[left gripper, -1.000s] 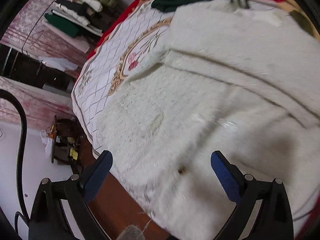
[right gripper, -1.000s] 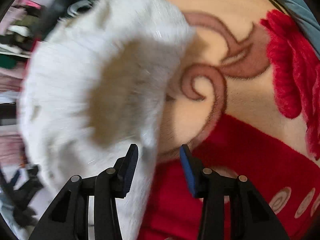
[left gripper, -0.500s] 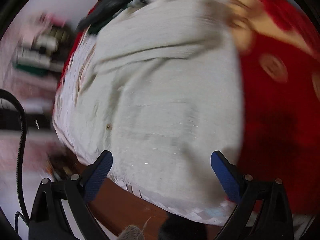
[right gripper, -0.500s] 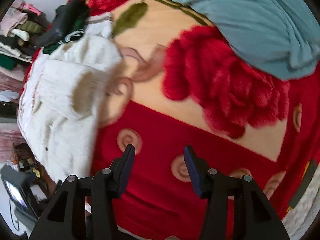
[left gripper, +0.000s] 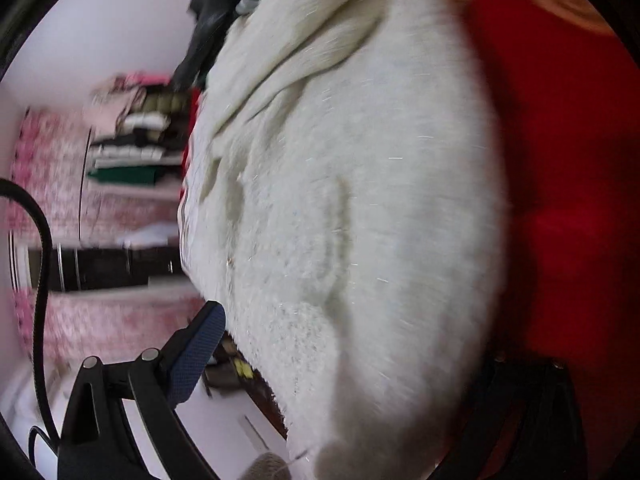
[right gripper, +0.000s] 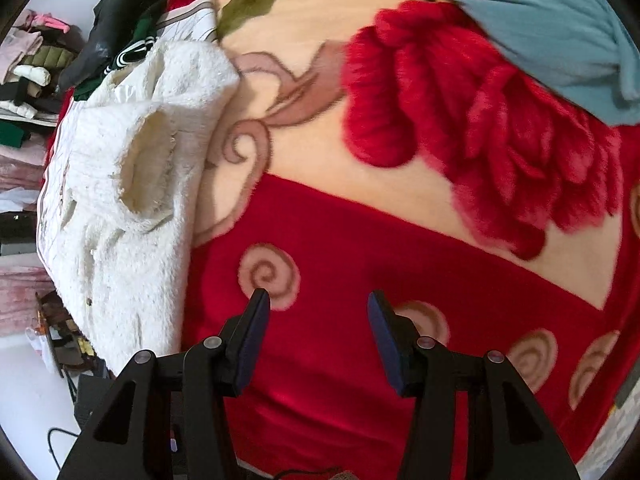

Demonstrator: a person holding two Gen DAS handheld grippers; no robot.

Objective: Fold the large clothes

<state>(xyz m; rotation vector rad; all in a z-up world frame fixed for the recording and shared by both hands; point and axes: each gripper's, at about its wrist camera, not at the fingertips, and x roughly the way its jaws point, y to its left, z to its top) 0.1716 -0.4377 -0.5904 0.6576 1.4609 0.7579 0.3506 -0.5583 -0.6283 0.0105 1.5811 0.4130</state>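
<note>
Two grippers, each seen from its own wrist cam. Left gripper (left gripper: 348,344) sits low over the white sweater (left gripper: 340,200), tilted; its left blue pad is clear of the cloth at the bed's side edge, the right finger is a dark shape behind/under the sweater's right edge, so jaws read as wide apart w/ cloth between them, not pinched. View is blurred. Right gripper (right gripper: 318,332) hovers above the red blanket (right gripper: 360,360), jaws apart, nothing between them, approx level.

Sweater lies on the left part of the bed, fluffy, partly folded. Long axis runs from near edge toward the far end, where dark clothes (right gripper: 116,24) are heaped; a cuff or sleeve opening (right gripper: 144,168) faces up. Its left edge hangs at the bed's side; right edge is on the blanket, just left of the right gripper.

Room: bare blanket w/ swirl marks and a big red flower (right gripper: 480,120) spreads rightward; a blue-grey cloth (right gripper: 540,20) covers the far right corner. Stacked clothes (left gripper: 136,140) beyond the bed, left.
</note>
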